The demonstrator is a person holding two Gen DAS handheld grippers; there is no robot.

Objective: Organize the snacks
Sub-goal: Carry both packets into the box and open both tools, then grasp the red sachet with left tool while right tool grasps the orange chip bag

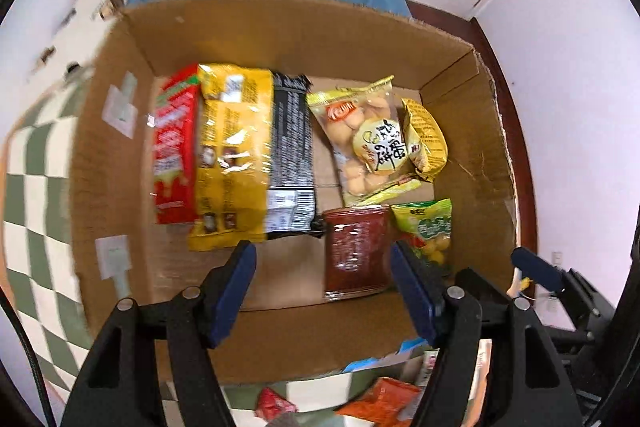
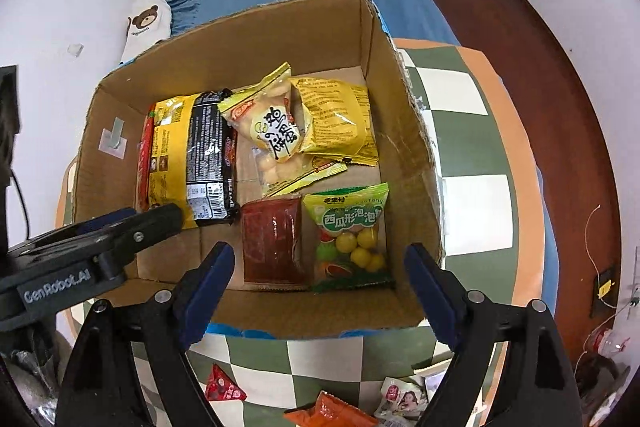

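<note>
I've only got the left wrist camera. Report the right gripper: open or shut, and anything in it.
Observer: The right gripper is open and empty, poised above the near wall of the cardboard box.
Operator: My finger blocks the green bag. Describe it.
Observer: The green bag lies flat in the near right corner, beside the dark red packet. Yellow and green balls show through its window.
Operator: Name any loose packet I can't make out.
Observer: A white packet with a printed picture lies on the checked cloth in front of the box, right of the orange packet.
</note>
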